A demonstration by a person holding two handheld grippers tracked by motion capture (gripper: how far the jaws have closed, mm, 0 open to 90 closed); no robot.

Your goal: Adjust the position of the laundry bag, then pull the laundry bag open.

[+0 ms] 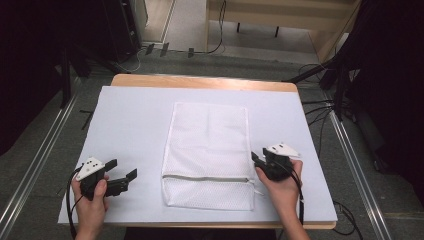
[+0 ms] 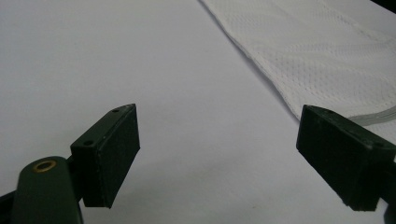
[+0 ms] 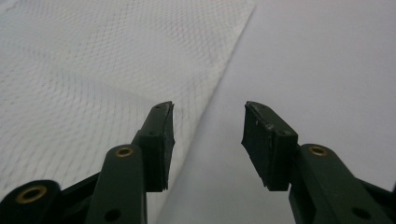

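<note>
The table (image 1: 200, 81) carries a white sheet (image 1: 130, 125) that covers nearly all of its top. A white mesh laundry bag (image 1: 210, 145) lies flat at the centre of the sheet, long axis running away from the person, with its zipper (image 1: 205, 178) crossing the width near the person's end.

The right gripper (image 1: 256, 159) sits at the bag's right edge, just above the zipper end. Its jaws stand partly spread, with nothing between them; in the right gripper view the bag edge (image 3: 219, 88) runs straight into the gap, one jaw over mesh and the other over bare sheet.

The left gripper (image 1: 122, 170) rests on the sheet well to the left of the bag, jaws spread wide and empty; the left gripper view shows the bag's near edge (image 2: 261, 70) still clear of the pads.

Likely faults from this position:

1. Sheet pickup. The bag lies flush on the sheet. A jaw that closes too low probably pinches the sheet with the mesh and drags both.
2. Single-layer grip. The mesh is thin and doubled. A shallow bite may catch the top layer only, so the bag opens rather than lifts.
3. Slip. The edge offers little material; a bite near the rim can pull free.
4. Unbalanced pull. With the left gripper idle, a one-sided tug likely skews or bunches the bag.
</note>
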